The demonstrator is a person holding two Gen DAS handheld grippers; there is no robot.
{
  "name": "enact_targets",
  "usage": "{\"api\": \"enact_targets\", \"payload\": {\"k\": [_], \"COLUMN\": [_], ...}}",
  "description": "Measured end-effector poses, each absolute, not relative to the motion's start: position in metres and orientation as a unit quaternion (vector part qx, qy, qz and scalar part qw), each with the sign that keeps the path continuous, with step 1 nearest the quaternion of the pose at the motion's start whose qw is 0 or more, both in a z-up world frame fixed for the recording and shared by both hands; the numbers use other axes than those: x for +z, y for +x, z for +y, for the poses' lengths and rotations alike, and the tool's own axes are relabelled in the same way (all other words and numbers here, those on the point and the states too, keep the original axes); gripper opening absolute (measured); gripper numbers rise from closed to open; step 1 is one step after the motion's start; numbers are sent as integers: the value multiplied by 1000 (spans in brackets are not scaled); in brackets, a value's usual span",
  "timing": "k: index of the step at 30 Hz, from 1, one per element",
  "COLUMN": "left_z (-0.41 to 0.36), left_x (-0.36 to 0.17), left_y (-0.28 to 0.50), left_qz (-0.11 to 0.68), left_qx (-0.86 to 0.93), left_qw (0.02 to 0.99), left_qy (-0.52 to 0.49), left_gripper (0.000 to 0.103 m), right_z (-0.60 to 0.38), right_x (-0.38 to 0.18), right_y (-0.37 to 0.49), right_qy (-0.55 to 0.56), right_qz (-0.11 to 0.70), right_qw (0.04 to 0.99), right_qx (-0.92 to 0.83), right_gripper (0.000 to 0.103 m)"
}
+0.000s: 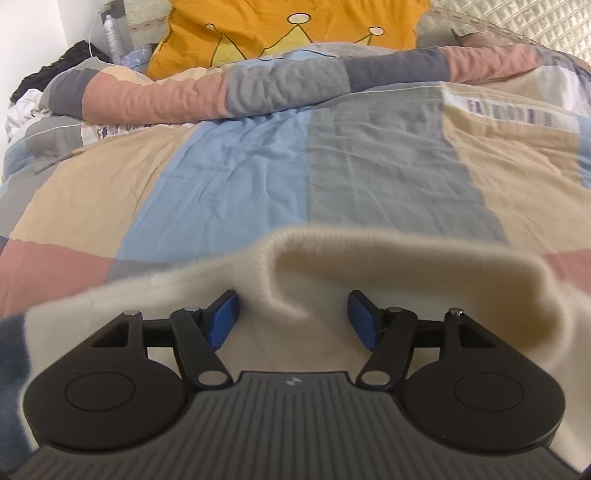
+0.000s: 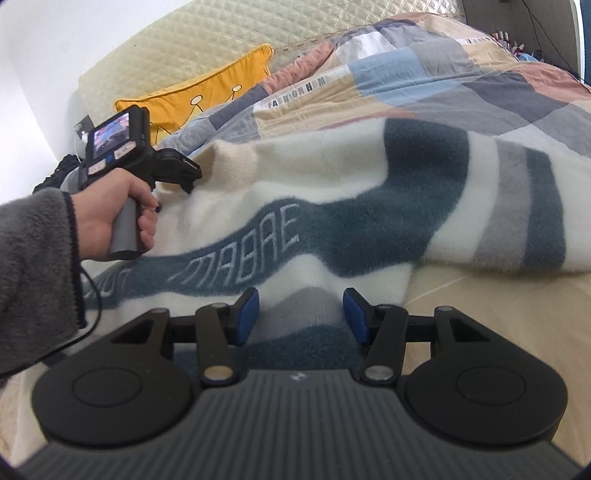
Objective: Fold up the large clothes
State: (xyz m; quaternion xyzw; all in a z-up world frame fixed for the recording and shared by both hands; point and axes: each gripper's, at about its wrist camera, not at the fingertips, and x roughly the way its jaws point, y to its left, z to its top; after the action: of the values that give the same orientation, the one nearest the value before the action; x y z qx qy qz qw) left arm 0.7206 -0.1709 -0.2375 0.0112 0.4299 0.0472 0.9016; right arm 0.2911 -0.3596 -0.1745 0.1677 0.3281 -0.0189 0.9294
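Note:
A large cream sweater (image 2: 332,192) with dark teal and grey stripes and pale lettering lies spread on the bed. In the left wrist view its cream ribbed edge (image 1: 369,266) is humped up between the blue pads. My left gripper (image 1: 293,317) is open, with a fold of cream knit between its jaws; it also shows in the right wrist view (image 2: 184,173), held in a hand at the sweater's far left edge. My right gripper (image 2: 301,314) is open over the sweater's near grey and teal hem, pads on either side of a raised fold.
A patchwork quilt (image 1: 258,158) in blue, grey, tan and pink covers the bed. An orange crown-print pillow (image 1: 280,29) lies against the quilted cream headboard (image 2: 221,40). Dark clothes and a silver can (image 1: 112,33) sit at the far left by the wall.

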Motion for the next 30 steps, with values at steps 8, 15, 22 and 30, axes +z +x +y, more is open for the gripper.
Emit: {"api": "enact_targets", "payload": {"k": [8, 15, 22, 30], "left_z": [-176, -166, -139, -111], "left_x": [-174, -137, -115, -150], "left_y": [644, 550, 423, 301], "left_qz": [433, 430, 404, 394], "left_qx": [-11, -31, -68, -121], "left_qw": [901, 902, 907, 902], "left_qy": [-24, -27, -96, -127], "left_gripper": [70, 70, 70, 71], "right_z": [-360, -357, -361, -360], "right_x": [-171, -158, -148, -137], "right_y": [287, 270, 251, 219], "right_qy": [163, 142, 141, 125], "right_qz": [326, 316, 316, 327], "right_qw": [931, 938, 938, 935], "right_qx": [-11, -13, -25, -54], "right_gripper": [54, 54, 54, 54]}}
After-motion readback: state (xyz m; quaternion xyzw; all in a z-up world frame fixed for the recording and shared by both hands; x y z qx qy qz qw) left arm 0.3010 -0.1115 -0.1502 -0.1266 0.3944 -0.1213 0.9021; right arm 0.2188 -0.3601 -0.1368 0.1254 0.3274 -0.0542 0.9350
